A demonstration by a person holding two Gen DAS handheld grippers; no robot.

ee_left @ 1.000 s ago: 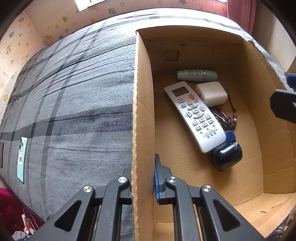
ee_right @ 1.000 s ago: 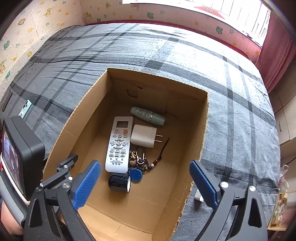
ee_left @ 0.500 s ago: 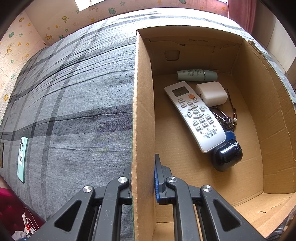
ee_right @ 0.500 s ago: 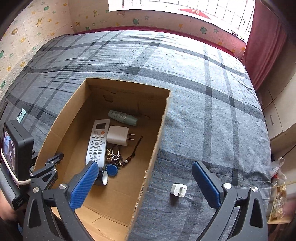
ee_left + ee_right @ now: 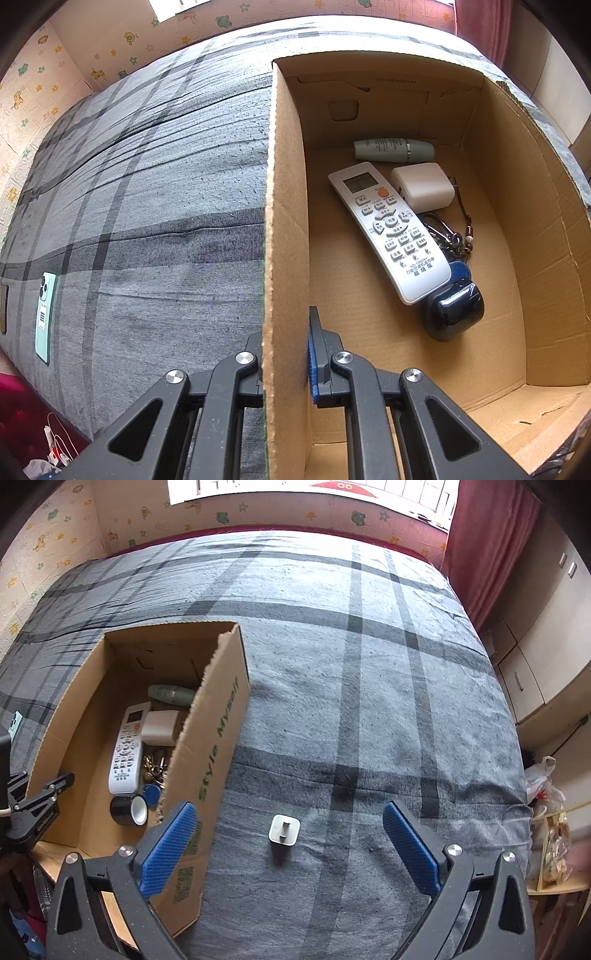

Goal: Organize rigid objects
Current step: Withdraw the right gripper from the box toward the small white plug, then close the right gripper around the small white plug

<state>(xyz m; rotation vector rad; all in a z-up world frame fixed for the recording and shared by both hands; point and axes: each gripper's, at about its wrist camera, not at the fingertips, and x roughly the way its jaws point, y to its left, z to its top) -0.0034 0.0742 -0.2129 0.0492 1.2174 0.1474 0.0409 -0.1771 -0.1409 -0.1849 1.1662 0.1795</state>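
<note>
Nearest the right camera: the right gripper (image 5: 288, 843) hangs over the bed with its blue-padded jaws spread wide and nothing between the pads.
Task's thing: a small white square plug adapter with two metal prongs (image 5: 283, 830) stands on the grey plaid bedcover (image 5: 369, 701), just outside the box and roughly centred under the open jaws.
What changed: a second ago the right camera looked straight down into the box; now it has slid sideways, the box sits to its left and the adapter has come into view. My reading is that the next pick is this adapter, and the gripper is lined up but not yet lowered.
Left gripper (image 5: 286, 354): closed on the near side wall of the brown cardboard box (image 5: 284, 221), one pad outside and one inside; it has not shifted over the same second, so it seems to be steadying the box.
Inside the box, counted: one dark blue glossy case (image 5: 452, 308), one white remote control with an orange button (image 5: 388, 229), one bunch of keys with a blue fob (image 5: 445, 238), one larger white charger block (image 5: 423, 186), one pale green tube (image 5: 393, 149). Five in.
Outside, counted: one adapter, plus one mint-green phone (image 5: 45, 315) lying flat far out near the bed's edge.
</note>
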